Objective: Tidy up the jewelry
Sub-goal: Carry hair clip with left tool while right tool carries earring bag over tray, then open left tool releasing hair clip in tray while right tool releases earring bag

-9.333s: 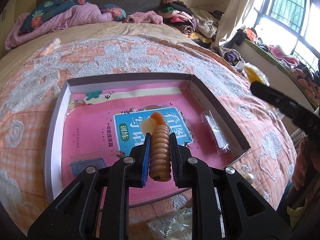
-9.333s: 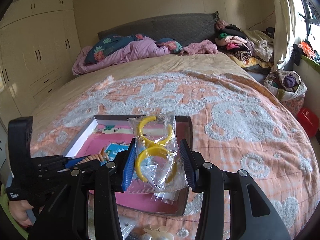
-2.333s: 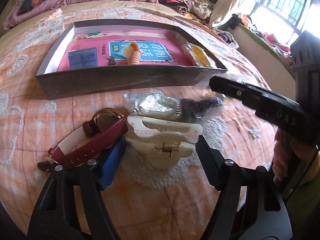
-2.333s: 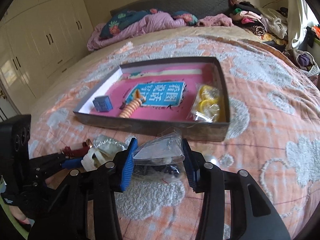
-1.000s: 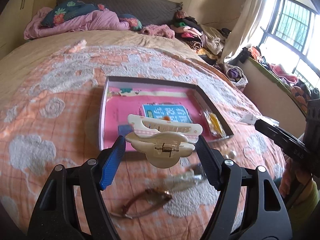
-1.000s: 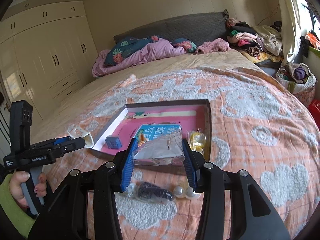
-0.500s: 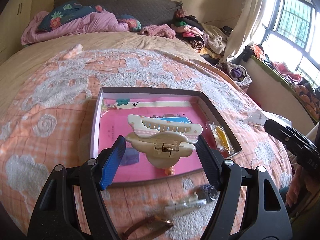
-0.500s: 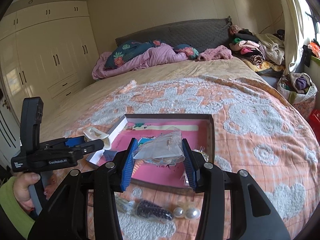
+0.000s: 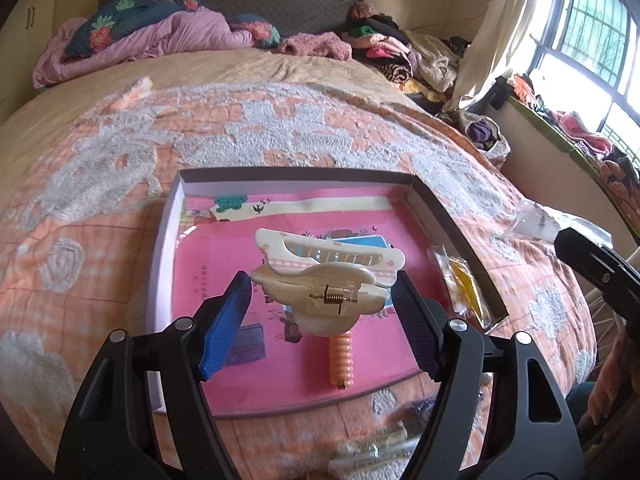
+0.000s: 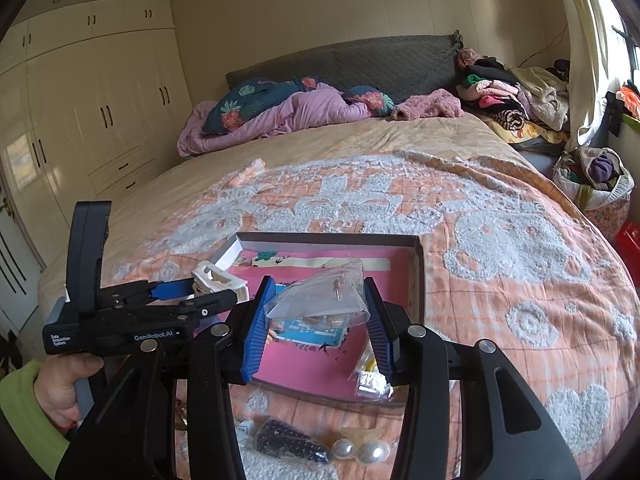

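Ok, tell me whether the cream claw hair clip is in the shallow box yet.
Not yet: the cream plastic claw hair clip is held in the left tool, above the pink-lined shallow box.

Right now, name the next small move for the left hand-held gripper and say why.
Probably lower it and open over bare pink liner. The left hand-held gripper holds the cream hair claw clip above the box, directly over the orange ribbed clip, so shifting slightly aside first seems wise.
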Available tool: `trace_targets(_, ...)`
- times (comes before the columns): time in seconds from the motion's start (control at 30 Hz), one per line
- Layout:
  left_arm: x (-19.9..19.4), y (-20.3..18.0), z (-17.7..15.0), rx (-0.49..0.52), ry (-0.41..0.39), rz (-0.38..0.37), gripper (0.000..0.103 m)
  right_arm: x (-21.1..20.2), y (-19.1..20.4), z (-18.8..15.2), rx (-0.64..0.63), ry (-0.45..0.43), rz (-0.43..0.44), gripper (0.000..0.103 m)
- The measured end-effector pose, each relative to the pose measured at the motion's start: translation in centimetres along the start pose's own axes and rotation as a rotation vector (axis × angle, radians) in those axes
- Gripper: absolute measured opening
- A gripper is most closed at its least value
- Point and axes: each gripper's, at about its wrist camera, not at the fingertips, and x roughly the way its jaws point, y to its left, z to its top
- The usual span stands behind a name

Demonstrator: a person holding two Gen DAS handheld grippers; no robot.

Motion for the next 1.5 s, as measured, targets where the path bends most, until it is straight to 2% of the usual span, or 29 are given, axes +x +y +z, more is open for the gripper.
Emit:
trace_targets(0.57,3.0,0.1,-1.1,0.024,0.069,0.005,0.064,4.9,-2.0,-1.4,0.014,0.096,-0.034,0.042)
trace_targets(0.93,3.4,0.4,-1.1,0.024,0.082,0.012,0.064,7.9,-1.5,-1.8,-0.031,0.157,-0.022,0.042)
trace_targets(1.27,3.7,0.3,-1.3,0.025,0.086,0.021,0.066,9.2,-2.1,-3.5,-0.015,0.204,-0.026,0.043)
trace_targets(1.5,3.6,0.4,-1.4,0.025,0.084,0.019,0.066,8.8,-2.2,-3.8,0.0,0.203,-0.012,0.045)
